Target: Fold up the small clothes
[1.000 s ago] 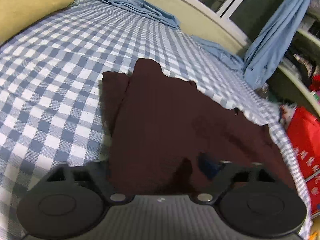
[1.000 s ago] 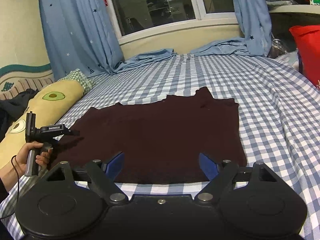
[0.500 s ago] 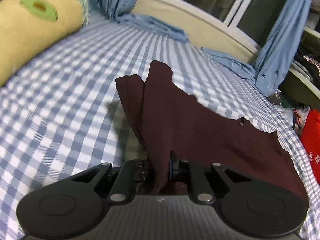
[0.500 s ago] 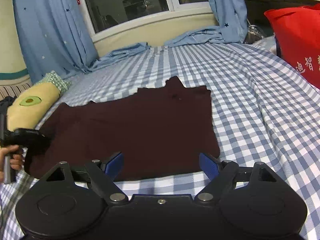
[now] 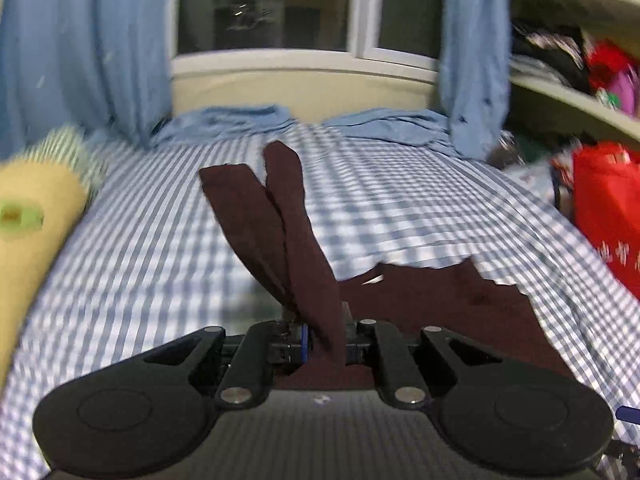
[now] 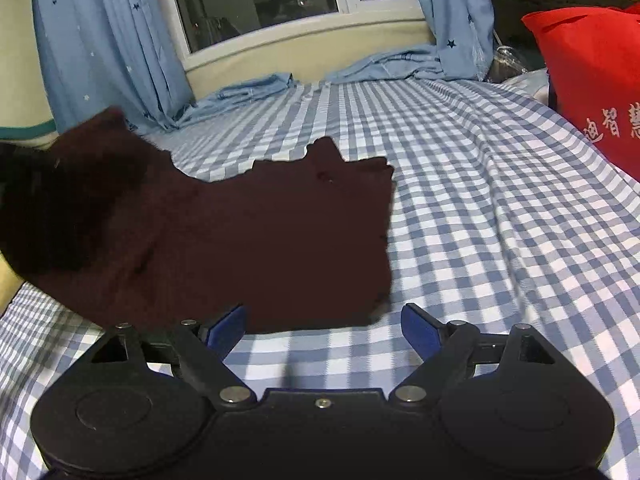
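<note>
A dark maroon garment (image 6: 260, 232) lies on the blue-and-white checked bed sheet (image 6: 500, 208). My left gripper (image 5: 326, 342) is shut on the garment's left edge (image 5: 288, 232) and holds it lifted off the bed, with two strips hanging stretched away from the jaws. In the right wrist view that raised part (image 6: 68, 192) stands up at the far left. My right gripper (image 6: 322, 328) is open and empty, just above the sheet at the garment's near edge.
A yellow avocado-print pillow (image 5: 28, 232) lies at the left. Blue curtains (image 6: 108, 40) and a window are at the head of the bed, with curtain ends bunched on the sheet (image 6: 256, 88). A red bag (image 6: 592, 80) stands at the right.
My left gripper has closed on the garment's left edge and lifted it up and over toward the right. My right gripper stayed open and shifted slightly along the near edge.
</note>
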The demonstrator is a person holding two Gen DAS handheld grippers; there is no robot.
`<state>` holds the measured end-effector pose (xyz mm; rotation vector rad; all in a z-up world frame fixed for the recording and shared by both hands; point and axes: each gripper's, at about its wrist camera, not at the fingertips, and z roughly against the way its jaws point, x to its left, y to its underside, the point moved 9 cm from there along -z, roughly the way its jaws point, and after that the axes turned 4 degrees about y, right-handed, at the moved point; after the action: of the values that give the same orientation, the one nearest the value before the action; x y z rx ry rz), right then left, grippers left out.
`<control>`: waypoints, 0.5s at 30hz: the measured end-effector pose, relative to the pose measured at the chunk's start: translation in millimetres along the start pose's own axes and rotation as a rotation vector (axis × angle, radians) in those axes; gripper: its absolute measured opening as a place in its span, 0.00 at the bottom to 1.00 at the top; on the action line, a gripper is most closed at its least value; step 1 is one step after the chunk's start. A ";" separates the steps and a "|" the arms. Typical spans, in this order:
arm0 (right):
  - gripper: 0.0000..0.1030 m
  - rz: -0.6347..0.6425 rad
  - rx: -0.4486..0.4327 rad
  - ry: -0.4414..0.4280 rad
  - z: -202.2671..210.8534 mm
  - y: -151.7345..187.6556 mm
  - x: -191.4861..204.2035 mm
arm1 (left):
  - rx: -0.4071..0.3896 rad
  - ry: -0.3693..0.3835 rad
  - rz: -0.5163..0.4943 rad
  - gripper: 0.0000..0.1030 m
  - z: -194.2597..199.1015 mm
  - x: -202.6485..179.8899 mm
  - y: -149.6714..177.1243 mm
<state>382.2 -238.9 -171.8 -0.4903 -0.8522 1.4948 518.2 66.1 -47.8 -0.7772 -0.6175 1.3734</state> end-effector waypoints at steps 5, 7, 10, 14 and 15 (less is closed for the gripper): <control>0.84 -0.111 -0.058 -0.062 30.5 12.4 -37.7 | 0.070 -0.047 -0.126 0.11 -33.0 -116.9 -31.4; 0.84 -0.125 -0.069 -0.078 45.3 21.0 -48.3 | 0.134 -0.050 -0.185 0.12 -65.5 -173.3 -22.7; 0.86 -0.109 -0.089 -0.054 67.1 35.2 -66.5 | 0.251 -0.036 -0.250 0.12 -120.4 -244.1 16.9; 0.86 -0.152 -0.071 -0.030 85.5 57.7 -94.8 | 0.358 -0.056 -0.253 0.24 -182.0 -294.4 88.1; 0.86 -0.161 -0.060 -0.026 89.3 64.0 -101.2 | 0.322 -0.081 -0.279 0.24 -183.2 -299.0 91.7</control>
<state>286.4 -353.1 -182.3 -0.4370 -0.9367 1.3341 570.6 -250.8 -215.8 -0.3633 -0.5275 1.2104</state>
